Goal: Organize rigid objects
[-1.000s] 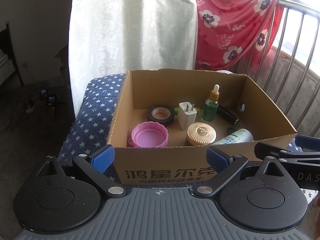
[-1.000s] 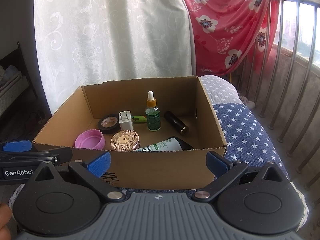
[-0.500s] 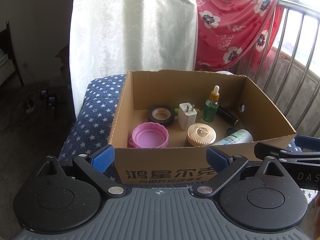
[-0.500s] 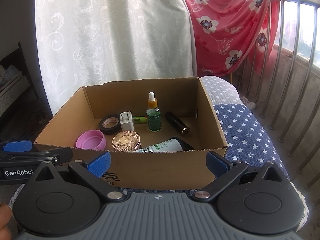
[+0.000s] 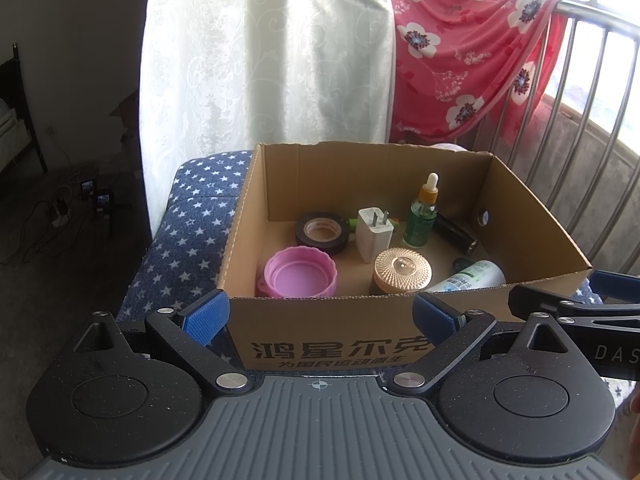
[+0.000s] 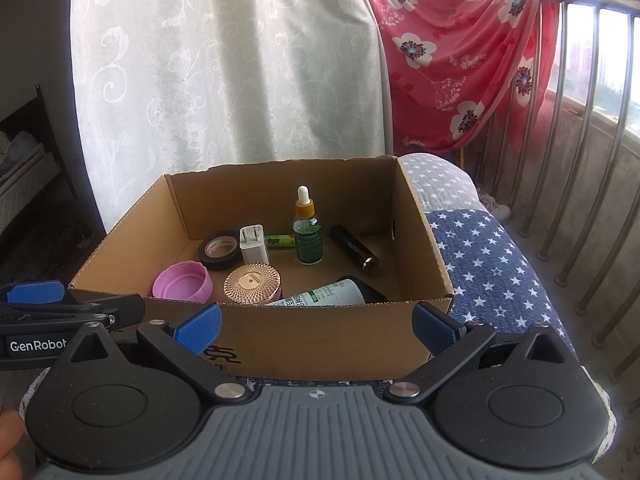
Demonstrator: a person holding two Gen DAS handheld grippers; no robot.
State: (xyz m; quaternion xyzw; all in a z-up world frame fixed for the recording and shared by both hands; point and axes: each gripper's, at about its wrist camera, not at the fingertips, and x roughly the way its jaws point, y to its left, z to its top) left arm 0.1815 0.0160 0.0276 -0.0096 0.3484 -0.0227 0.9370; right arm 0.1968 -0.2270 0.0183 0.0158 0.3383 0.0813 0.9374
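Left wrist view: nearest me, my left gripper [image 5: 320, 314] hangs with its blue-padded fingers [image 5: 205, 315] spread wide, holding nothing, just short of the near wall of a cardboard box [image 5: 328, 320]. That wall carries black Chinese characters. At the right edge I see the side of my right gripper [image 6: 318, 326], lettered "DAS"; from its own view it too stands wide and empty, and the left tool's side reads "GenRobot".

The box sits on a blue cushion with white stars [image 5: 188, 232]. Inside, closest to me, lie a pink ribbed lid [image 5: 300, 272], a round rose-gold jar lid [image 5: 402, 270] and a white tube with green printing [image 5: 472, 276], on its side; I cannot read its label. Behind them stand a white plug adapter [image 5: 374, 234] and a green dropper bottle [image 5: 420, 218], upright, with a roll of black tape [image 5: 322, 232] at left and a dark cylinder [image 5: 456, 234] lying at right. A small green item [image 6: 282, 241] lies behind the adapter.

Beyond hang a white patterned curtain [image 5: 280, 60] and a red flowered cloth [image 5: 460, 64] over a metal railing [image 5: 592, 12].
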